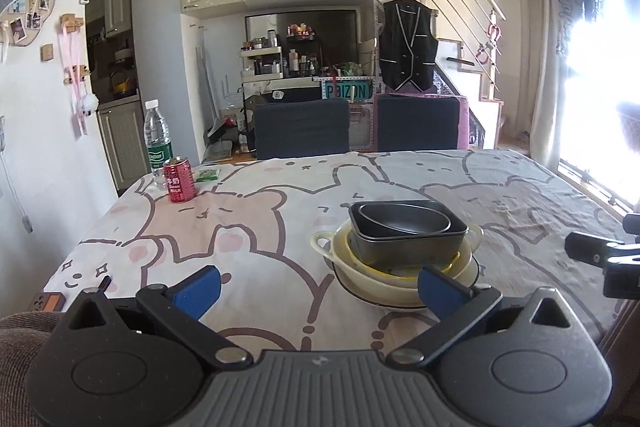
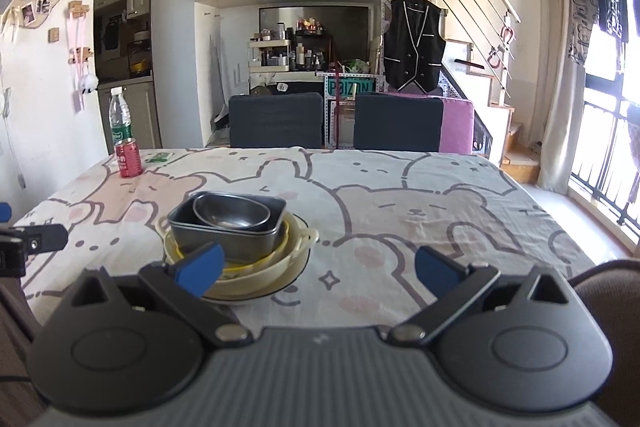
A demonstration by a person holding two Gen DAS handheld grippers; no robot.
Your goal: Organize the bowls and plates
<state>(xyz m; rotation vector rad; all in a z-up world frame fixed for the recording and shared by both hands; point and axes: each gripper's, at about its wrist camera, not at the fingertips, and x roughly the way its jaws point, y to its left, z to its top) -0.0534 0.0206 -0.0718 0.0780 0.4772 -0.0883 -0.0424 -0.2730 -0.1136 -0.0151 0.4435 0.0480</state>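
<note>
Your left gripper and right gripper both hover with jaws spread wide, holding nothing. The stack of bowls sits mid-tablecloth, well apart from the red can, nearer you.

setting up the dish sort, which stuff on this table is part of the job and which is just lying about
Job:
- oval dark metal dish
- rectangular dark metal baking tin
- cream handled ceramic bowl
- cream plates underneath

Lying about:
- red drink can
- clear plastic water bottle
- small green packet
</note>
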